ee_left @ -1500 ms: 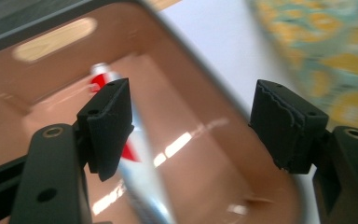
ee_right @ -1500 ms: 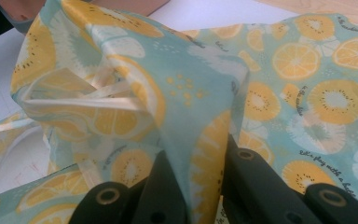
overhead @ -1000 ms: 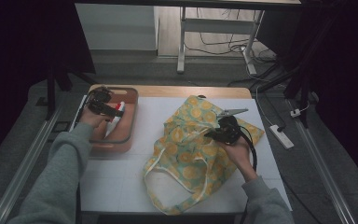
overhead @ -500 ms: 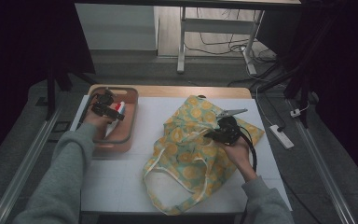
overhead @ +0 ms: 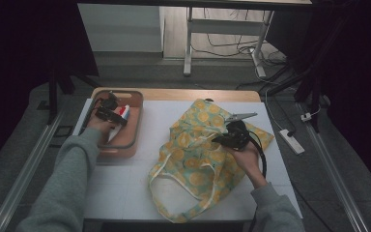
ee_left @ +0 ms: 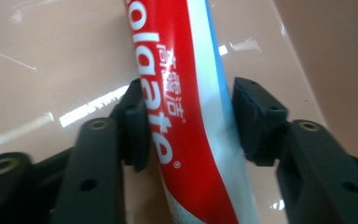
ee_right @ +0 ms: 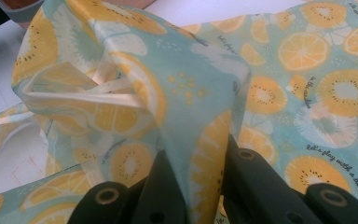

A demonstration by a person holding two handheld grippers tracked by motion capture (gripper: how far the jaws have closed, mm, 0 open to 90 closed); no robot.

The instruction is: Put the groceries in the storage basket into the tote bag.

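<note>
A red, white and blue toothpaste tube (ee_left: 182, 70) lies in a pink tray (ee_left: 51, 60). My left gripper (ee_left: 189, 121) straddles the tube with a pad pressed against each side, shut on it. In the high view this gripper (overhead: 117, 117) is over the tray (overhead: 135, 130) at the table's left, beside the tube (overhead: 122, 112). A tote bag (overhead: 193, 164) printed with orange slices lies crumpled on the right half of the table. My right gripper (overhead: 221, 139) is shut on a raised fold of the bag's fabric (ee_right: 307, 93), which is pinched between its jaws (ee_right: 198, 158).
The bag's pale handles (overhead: 174, 193) loop toward the near edge of the white tabletop (overhead: 154, 116). A wooden strip (overhead: 174, 94) runs along the far edge. A power strip (overhead: 292, 141) and cables lie on the floor to the right.
My left gripper has slid a little nearer along the tray and come onto the toothpaste tube. The right gripper and the bag have stayed still.
</note>
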